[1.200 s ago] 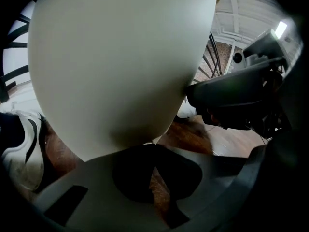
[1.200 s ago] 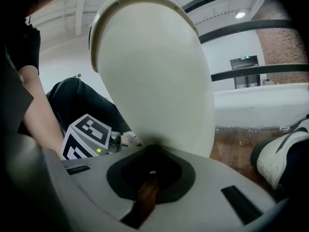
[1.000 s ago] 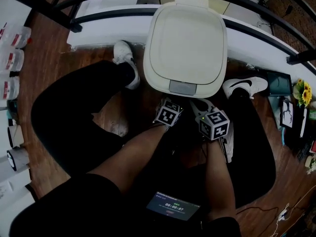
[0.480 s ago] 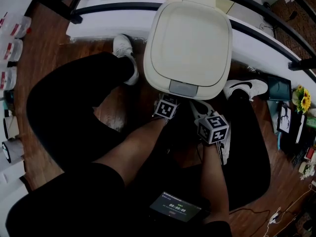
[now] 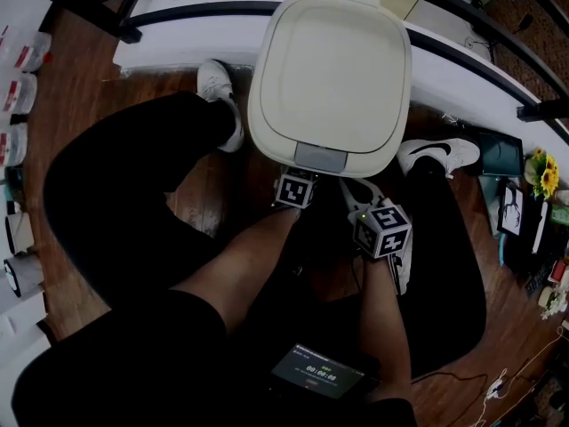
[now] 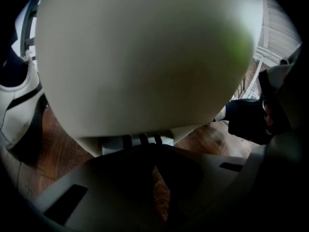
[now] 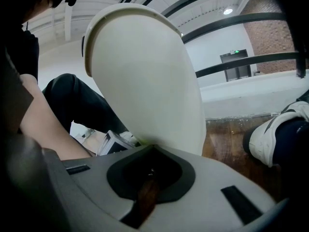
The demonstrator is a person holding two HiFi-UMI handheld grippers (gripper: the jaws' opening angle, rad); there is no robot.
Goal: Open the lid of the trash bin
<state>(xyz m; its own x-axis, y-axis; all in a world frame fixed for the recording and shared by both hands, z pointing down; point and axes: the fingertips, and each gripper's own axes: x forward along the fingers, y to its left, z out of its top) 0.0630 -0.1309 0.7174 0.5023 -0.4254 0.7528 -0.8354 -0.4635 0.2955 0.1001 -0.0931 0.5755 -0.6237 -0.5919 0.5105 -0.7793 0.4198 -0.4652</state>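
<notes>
The cream trash bin (image 5: pixel 331 69) stands on the wood floor with its lid down flat and a grey latch tab (image 5: pixel 320 157) at its near edge. My left gripper (image 5: pixel 298 183) sits right under that tab, its jaws together. In the left gripper view the bin's wall (image 6: pixel 145 57) fills the frame and a grey ridged piece (image 6: pixel 140 140) lies just past the left gripper (image 6: pixel 153 153). My right gripper (image 5: pixel 366 205) hangs a little right of and below the tab, jaws together, off the bin. From the right gripper (image 7: pixel 150 175) I see the bin's side (image 7: pixel 149 81) close ahead.
The person squats with black-clad legs either side of the bin, and white shoes (image 5: pixel 213 83) (image 5: pixel 440 154) flank it. A white ledge (image 5: pixel 178 34) and black railings (image 5: pixel 89 12) run behind. A small screen (image 5: pixel 318 376) lies near the knees. Bottles (image 5: pixel 13 60) line the left edge and clutter (image 5: pixel 533 194) the right.
The left gripper has crept up closer under the bin's grey tab. The right gripper has barely shifted. The lid stays down.
</notes>
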